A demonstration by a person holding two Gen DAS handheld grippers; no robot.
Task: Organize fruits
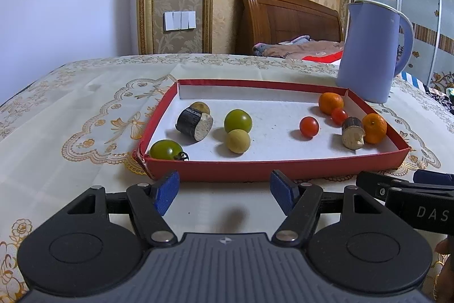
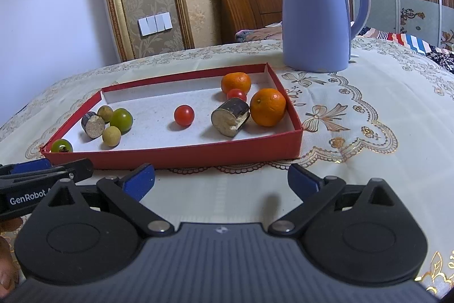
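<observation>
Nearest us, our left gripper [image 1: 224,188] and right gripper [image 2: 221,181] hang spread and empty, low in each frame, short of the red tray [image 1: 255,167]. Mid-frame inside it, green tomatoes [image 1: 237,120] and pale fruits cluster left, oranges [image 2: 267,107] and red tomatoes [image 2: 184,115] right, a cane piece [image 2: 230,117] in each cluster. We judge this fits sorting nearly done or merely paused. Frame edges cut off the hands.

A lavender kettle [image 2: 315,19] stands on the embroidered cream tablecloth [image 2: 369,93], a wooden headboard [image 1: 283,16] beyond it.
</observation>
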